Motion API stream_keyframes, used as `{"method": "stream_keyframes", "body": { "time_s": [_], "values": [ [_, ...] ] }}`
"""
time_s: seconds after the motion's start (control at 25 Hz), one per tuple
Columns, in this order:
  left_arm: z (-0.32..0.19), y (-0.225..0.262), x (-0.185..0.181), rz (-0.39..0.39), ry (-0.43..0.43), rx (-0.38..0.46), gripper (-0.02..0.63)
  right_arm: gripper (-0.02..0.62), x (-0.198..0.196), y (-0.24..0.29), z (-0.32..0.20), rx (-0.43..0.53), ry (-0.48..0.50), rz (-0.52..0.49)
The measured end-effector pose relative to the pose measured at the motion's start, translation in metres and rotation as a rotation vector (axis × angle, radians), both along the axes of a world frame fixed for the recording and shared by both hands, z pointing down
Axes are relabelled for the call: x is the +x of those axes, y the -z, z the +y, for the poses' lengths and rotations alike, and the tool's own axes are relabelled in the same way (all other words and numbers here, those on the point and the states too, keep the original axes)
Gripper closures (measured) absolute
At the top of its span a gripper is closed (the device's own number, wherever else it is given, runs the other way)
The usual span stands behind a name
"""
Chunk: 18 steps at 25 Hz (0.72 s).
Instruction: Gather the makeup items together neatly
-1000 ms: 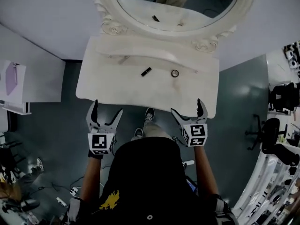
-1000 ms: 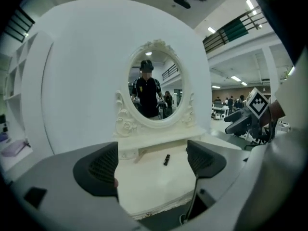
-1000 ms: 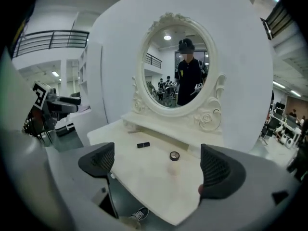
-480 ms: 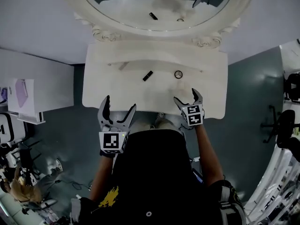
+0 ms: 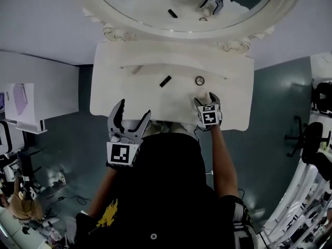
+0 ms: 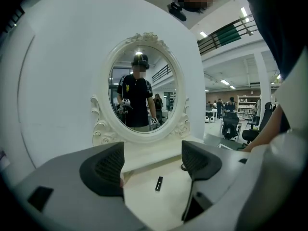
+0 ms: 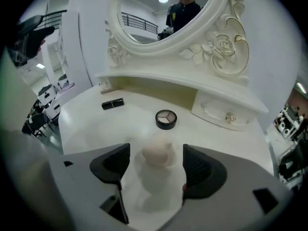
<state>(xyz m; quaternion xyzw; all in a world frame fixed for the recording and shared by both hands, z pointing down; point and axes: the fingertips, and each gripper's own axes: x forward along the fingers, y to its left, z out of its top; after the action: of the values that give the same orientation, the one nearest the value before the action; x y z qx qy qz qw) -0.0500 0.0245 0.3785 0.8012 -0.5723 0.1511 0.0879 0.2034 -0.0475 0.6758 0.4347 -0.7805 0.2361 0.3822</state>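
A beige makeup sponge (image 7: 156, 152) stands on the white dressing table (image 5: 119, 87). My right gripper (image 7: 155, 163) points down over it. Its jaws have just been closing and sit either side of the sponge, with gaps still showing at both pads. Past it lie a round black eyeshadow compact (image 7: 166, 119) and a black lipstick (image 7: 112, 103). In the head view the lipstick (image 5: 165, 81) and compact (image 5: 200, 80) lie mid-table, the right gripper (image 5: 206, 98) just in front of the compact. My left gripper (image 5: 133, 109) hovers at the table's front edge, its jaws slightly narrowed, nothing between them.
An oval mirror (image 5: 181, 4) in an ornate white frame rises at the back of the table. A small drawer with a knob (image 7: 231, 118) sits under the raised shelf at the right. A thin pale item (image 5: 137, 69) lies by the shelf at the left. Office chairs stand at the far right.
The right gripper has dropped forward onto the table around the sponge, with its jaws narrowing. The left gripper has moved forward to the table's front edge.
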Motion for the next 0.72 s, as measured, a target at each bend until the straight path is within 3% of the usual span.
{"method": "stream_keyframes", "body": {
  "time_s": [0.28, 0.4, 0.72],
  "values": [
    [-0.015, 0.018, -0.021, 0.055, 0.020, 0.065, 0.276, 0.330, -0.002, 0.003, -0.003, 0.011, -0.076, 0.033],
    [-0.025, 0.025, -0.023, 0.092, 0.028, 0.094, 0.280, 0.411, -0.002, 0.006, -0.006, 0.029, -0.075, 0.075],
    [-0.038, 0.021, -0.031, 0.141, 0.051, 0.096, 0.285, 0.423, -0.011, 0.050, -0.018, 0.103, -0.155, 0.004]
  ]
}}
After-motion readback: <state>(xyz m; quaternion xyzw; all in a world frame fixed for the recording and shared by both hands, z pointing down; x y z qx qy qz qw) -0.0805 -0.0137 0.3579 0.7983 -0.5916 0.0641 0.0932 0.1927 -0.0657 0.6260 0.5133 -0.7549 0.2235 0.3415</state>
